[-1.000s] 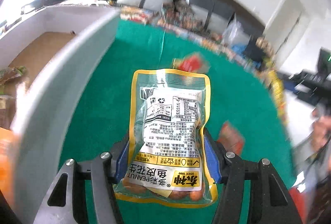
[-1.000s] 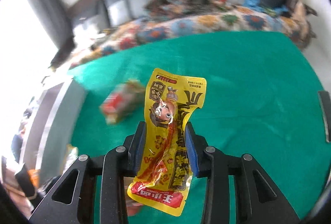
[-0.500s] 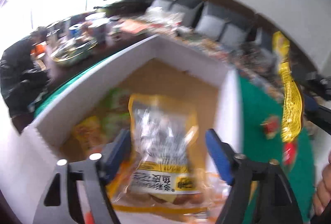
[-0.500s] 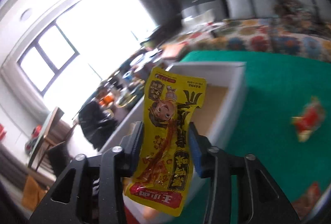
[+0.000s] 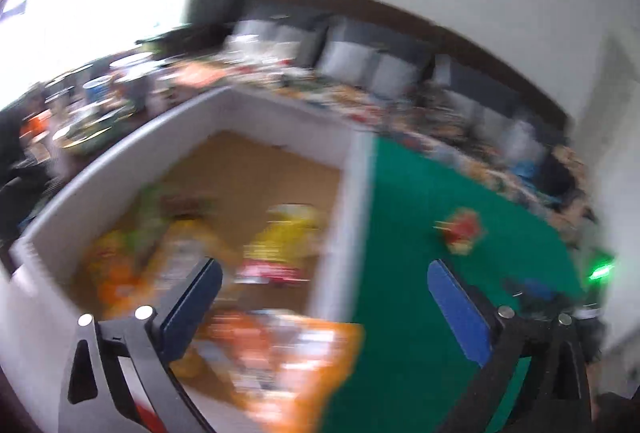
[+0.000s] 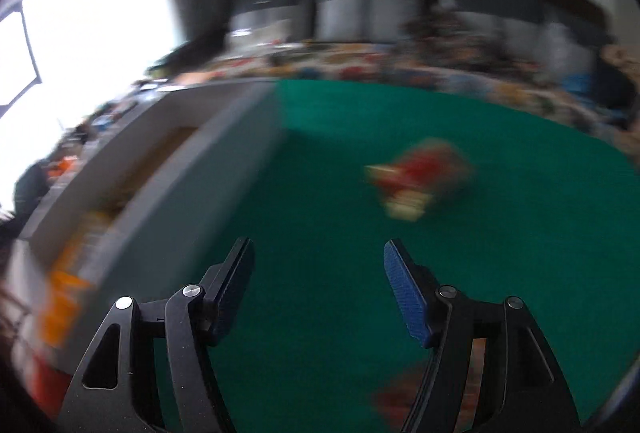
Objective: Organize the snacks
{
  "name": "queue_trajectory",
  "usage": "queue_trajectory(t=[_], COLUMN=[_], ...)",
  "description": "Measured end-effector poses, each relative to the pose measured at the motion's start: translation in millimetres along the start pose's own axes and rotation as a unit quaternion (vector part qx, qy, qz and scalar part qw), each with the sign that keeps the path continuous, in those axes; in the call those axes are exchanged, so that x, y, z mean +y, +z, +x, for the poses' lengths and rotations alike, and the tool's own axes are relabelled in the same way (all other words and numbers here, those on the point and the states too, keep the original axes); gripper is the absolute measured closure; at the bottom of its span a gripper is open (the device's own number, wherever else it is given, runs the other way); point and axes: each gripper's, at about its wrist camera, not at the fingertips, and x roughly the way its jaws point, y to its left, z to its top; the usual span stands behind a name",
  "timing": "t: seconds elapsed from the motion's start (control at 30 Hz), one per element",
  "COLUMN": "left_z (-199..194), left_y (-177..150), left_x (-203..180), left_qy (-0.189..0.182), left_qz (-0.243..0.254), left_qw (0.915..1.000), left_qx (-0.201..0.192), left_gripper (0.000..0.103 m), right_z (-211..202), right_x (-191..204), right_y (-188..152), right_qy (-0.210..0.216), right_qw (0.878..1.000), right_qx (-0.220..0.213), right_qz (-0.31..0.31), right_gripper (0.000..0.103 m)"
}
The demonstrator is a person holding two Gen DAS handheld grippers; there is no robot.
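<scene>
Two claws show, one per view: the left claw stands wide and opening further over the near corner of a white-walled box with a brown cardboard floor, nothing pressed between its blue pads; the right claw is opening too, empty, over bare green cloth. One red snack packet lies alone on the green-covered table, right of the box. Inside the box the snacks blur together: a yellow packet, an orange-edged pouch nearest the lens, and others too smeared to count. A second reddish packet is cut off behind the right claw's finger. Beyond the table stand grey cushions, a white wall and a bright window.
</scene>
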Motion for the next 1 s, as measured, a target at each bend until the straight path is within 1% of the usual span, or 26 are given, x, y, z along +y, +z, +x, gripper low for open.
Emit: queue_trajectory(t=[0.03, 0.07, 0.1, 0.13, 0.17, 0.23, 0.27, 0.33, 0.37, 0.43, 0.47, 0.53, 0.63, 0.67, 0.77, 0.87, 1.0], left_z=[3.7, 10.5, 20.8, 27.7, 44.0, 72.9, 93.7, 124.2, 143.6, 166.4, 173.9, 188.4, 209.0, 213.6, 221.3, 224.1, 223.3], left_y=[-2.0, -7.0, -14.0, -17.7, -28.8, -49.1, -62.1, -78.9, -86.3, -89.8, -91.5, -91.0, -86.9, -86.4, -90.0, -95.6, -95.3], left_x=[-21.9, -48.1, -73.2, -86.3, -106.8, -132.9, -143.6, -156.2, -159.6, -159.7, -159.7, -156.5, -143.8, -137.2, -129.3, -133.2, -133.5], left_qy=[-0.024, -0.052, -0.078, -0.092, -0.109, -0.117, -0.107, -0.082, -0.072, -0.061, -0.056, -0.041, -0.013, -0.005, 0.008, 0.027, 0.027], left_qz=[0.018, 0.04, 0.061, 0.073, 0.089, 0.112, 0.124, 0.139, 0.146, 0.149, 0.147, 0.143, 0.136, 0.139, 0.148, 0.169, 0.168], left_qw=[0.9995, 0.9978, 0.9945, 0.9921, 0.9874, 0.9811, 0.978, 0.9734, 0.9703, 0.9689, 0.9696, 0.9719, 0.9752, 0.9767, 0.9779, 0.9737, 0.9739], left_qx=[0.004, 0.015, 0.033, 0.046, 0.072, 0.106, 0.129, 0.162, 0.179, 0.188, 0.187, 0.183, 0.174, 0.164, 0.148, 0.151, 0.15], left_gripper=[0.0, 0.0, 0.0, 0.0, 0.0, 0.0, 0.001, 0.001, 0.001, 0.001, 0.001, 0.001, 0.001, 0.001, 0.001, 0.0, 0.0], right_z=[-3.3, -5.8, -6.7, -7.7, -8.4, -14.9, -16.9, -20.9, -21.4, -22.3, -23.6, -26.8, -24.1, -22.2, -25.6, -25.1, -25.6], right_x=[-37.1, -59.5, -89.4, -120.4, -138.5, -182.9, -203.3, -227.5, -233.0, -243.0, -245.1, -238.6, -242.2, -250.7, -251.7, -251.9, -252.1], right_y=[-16.0, -25.8, -38.5, -51.7, -58.6, -76.1, -84.8, -97.7, -97.5, -103.4, -106.6, -112.0, -113.7, -116.1, -123.1, -123.1, -122.9], right_qy=[-0.045, -0.07, -0.106, -0.141, -0.157, -0.193, -0.205, -0.207, -0.205, -0.198, -0.195, -0.201, -0.205, -0.204, -0.206, -0.206, -0.205], right_qw=[0.999, 0.997, 0.994, 0.989, 0.985, 0.975, 0.97, 0.965, 0.963, 0.962, 0.963, 0.964, 0.964, 0.963, 0.963, 0.963, 0.963], right_qx=[0.001, 0.005, 0.016, 0.03, 0.037, 0.05, 0.058, 0.073, 0.077, 0.08, 0.076, 0.058, 0.062, 0.063, 0.063, 0.064, 0.063], right_qz=[0.012, 0.019, 0.029, 0.045, 0.057, 0.094, 0.116, 0.146, 0.154, 0.168, 0.171, 0.163, 0.16, 0.162, 0.162, 0.162, 0.162], right_gripper=[0.032, 0.032, 0.032, 0.032, 0.032, 0.032, 0.032, 0.032, 0.032, 0.032, 0.032, 0.025, 0.019, 0.019, 0.018, 0.018, 0.018])
